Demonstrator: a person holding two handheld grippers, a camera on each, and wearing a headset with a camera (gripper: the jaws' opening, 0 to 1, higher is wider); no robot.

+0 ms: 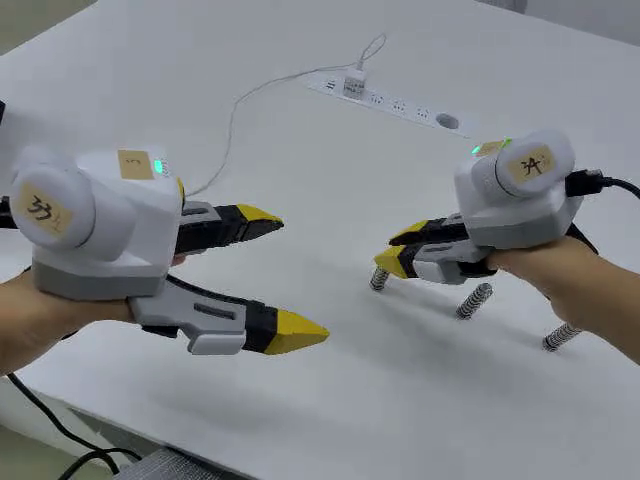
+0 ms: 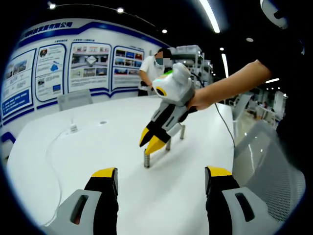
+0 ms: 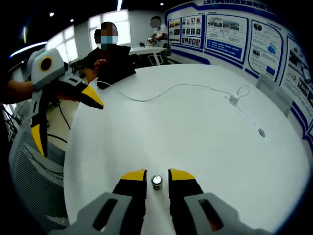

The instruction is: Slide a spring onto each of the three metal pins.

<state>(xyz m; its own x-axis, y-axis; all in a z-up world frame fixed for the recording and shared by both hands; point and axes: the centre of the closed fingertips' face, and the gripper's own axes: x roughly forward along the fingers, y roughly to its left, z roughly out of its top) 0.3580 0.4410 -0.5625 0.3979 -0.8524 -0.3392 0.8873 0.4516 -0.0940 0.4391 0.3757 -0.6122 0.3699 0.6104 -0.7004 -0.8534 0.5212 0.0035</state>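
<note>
Three short metal pins stand on the white table (image 1: 300, 110), each wrapped in a spring: the nearest (image 1: 380, 278), the middle (image 1: 475, 300) and the far one (image 1: 562, 336). My right gripper (image 1: 400, 248) hovers with its tips just over the nearest pin (image 3: 156, 182). Its jaws stand a narrow gap apart on either side of the pin's top, with slivers of table showing between. The left gripper view shows the same tips (image 2: 150, 141) above that spring (image 2: 146, 160). My left gripper (image 1: 290, 275) is held wide open and empty, well left of the pins.
A white power strip (image 1: 385, 98) with a plugged charger and a thin cable (image 1: 235, 120) lies across the far table. A mesh chair (image 3: 34, 186) stands by the table's near edge. Two people (image 3: 110, 58) are beyond the table.
</note>
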